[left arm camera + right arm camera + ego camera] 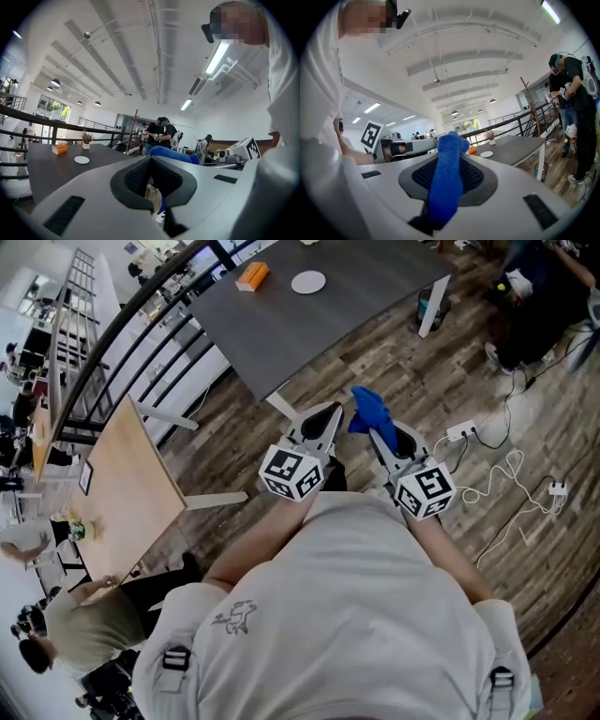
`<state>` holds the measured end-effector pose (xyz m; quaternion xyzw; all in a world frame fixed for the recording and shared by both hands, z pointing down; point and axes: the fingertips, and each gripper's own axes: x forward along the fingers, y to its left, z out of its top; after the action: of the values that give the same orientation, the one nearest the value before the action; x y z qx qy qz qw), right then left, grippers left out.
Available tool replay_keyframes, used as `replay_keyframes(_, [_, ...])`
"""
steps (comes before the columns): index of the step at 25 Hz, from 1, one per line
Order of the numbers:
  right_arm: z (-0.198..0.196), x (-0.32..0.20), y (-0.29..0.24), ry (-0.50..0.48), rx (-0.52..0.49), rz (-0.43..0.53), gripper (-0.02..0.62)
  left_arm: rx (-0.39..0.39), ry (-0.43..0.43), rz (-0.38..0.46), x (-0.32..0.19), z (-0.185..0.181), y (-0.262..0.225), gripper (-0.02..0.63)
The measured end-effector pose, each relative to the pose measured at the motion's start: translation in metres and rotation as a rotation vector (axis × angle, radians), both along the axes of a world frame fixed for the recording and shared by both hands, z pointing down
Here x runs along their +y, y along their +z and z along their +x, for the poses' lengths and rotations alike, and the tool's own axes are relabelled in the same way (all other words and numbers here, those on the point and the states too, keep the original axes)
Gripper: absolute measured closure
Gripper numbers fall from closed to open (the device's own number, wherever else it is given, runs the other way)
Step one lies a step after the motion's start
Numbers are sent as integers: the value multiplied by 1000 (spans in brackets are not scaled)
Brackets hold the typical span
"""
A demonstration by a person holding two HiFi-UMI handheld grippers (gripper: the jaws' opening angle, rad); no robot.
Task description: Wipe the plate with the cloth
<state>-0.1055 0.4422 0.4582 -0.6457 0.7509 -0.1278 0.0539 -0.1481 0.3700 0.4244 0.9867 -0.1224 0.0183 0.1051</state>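
A small white plate (308, 281) lies at the far end of a dark grey table (281, 334), well ahead of both grippers. The plate also shows in the left gripper view (81, 160) and, small, in the right gripper view (486, 154). My right gripper (378, 432) is shut on a blue cloth (368, 412), which sticks up from between its jaws (446, 178). My left gripper (330, 414) is held beside it, shut with nothing in it (151, 164). Both grippers hang level over the wooden floor, short of the table's near corner.
An orange box (251, 276) sits left of the plate, with a small potted plant (86, 139) behind it. A black railing (141, 324) and a light wooden table (122, 493) lie to the left. White cables and a power strip (464, 432) trail on the floor at right. People stand beyond the table (161, 133).
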Motion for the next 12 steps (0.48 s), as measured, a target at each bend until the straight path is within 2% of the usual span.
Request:
replay_keyframes(5, [20, -6, -5, 41, 14, 8, 503, 0, 36, -14, -3, 15, 5, 600])
replay_keyframes(12, [28, -39, -4, 31, 23, -2, 503, 2, 42, -24, -35, 33, 7, 600])
